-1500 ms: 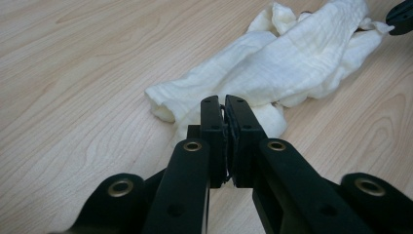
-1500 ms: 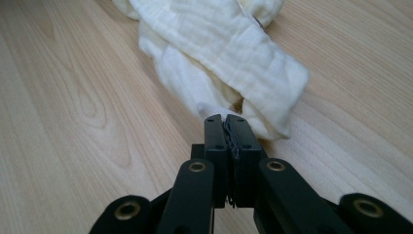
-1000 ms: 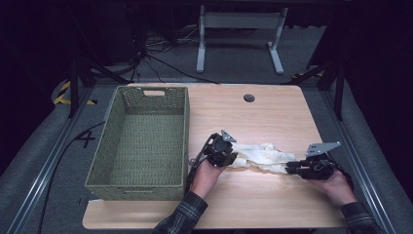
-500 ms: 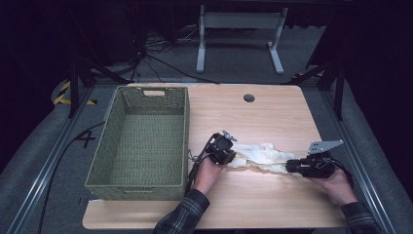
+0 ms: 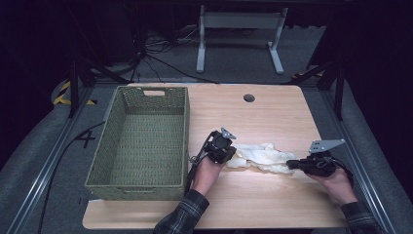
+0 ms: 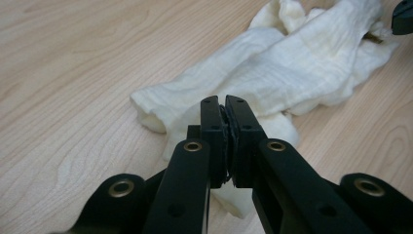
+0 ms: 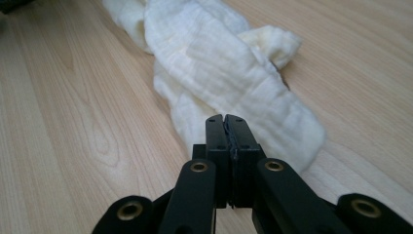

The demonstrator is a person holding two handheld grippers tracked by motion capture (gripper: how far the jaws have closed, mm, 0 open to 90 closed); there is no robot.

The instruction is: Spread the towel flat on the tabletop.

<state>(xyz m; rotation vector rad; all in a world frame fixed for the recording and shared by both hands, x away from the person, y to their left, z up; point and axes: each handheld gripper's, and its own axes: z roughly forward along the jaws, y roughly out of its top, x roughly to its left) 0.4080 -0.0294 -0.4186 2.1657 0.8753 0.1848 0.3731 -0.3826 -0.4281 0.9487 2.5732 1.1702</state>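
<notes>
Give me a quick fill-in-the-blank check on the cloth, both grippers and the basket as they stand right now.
1. The cream cloth lies on the ____ table.
2. The left gripper and the right gripper sit at ____ ends of it.
3. The green basket lies at the cloth's ____ in the high view.

Missing words: wooden; opposite; left

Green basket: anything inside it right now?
The green basket shows a bare woven floor. The white cloth lies outside on the table. The near wall hides a strip of floor.
</notes>
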